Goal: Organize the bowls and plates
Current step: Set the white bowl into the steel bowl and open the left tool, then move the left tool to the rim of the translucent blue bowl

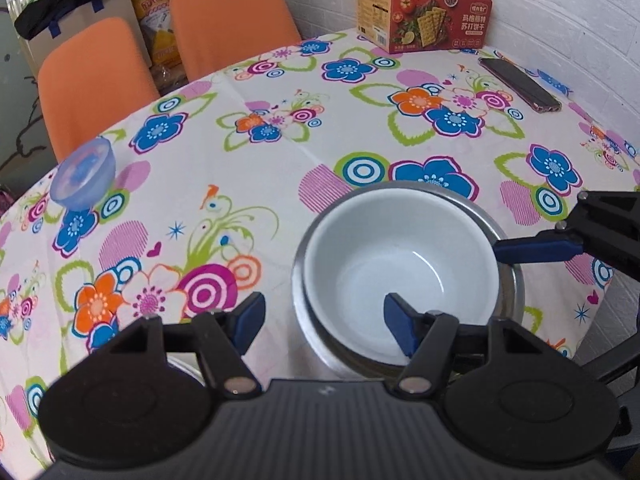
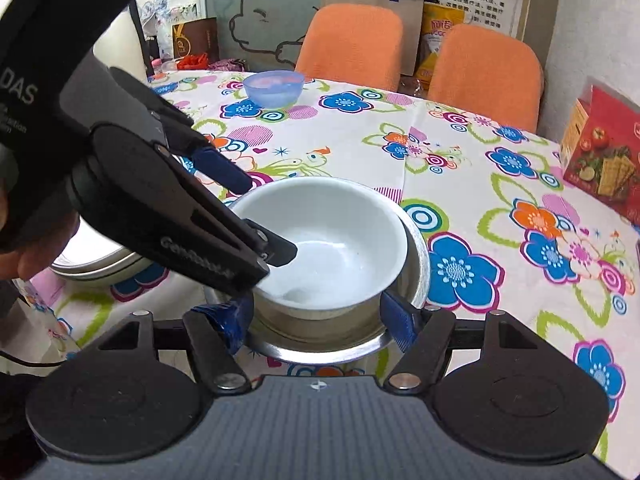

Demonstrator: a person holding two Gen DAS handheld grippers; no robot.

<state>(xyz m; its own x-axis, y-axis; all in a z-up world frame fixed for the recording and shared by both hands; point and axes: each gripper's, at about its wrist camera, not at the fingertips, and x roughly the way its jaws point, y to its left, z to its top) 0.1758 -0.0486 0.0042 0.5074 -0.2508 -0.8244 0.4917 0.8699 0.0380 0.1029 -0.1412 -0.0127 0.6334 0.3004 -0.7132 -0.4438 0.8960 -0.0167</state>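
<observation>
Blue-tipped, the left gripper (image 1: 324, 322) straddles the white bowl's (image 1: 400, 264) rim, spread, inside a steel bowl (image 2: 418, 256); the right gripper (image 2: 316, 320) flanks both, spread; a careless lift could tip the nested bowl; a blue bowl (image 2: 274, 87) waits well apart.

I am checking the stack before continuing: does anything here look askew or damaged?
The white bowl sits off-centre and seemingly tilted inside the steel bowl, not nested flat. Also, the blue pad on one finger of the right gripper looks crumpled.
</observation>
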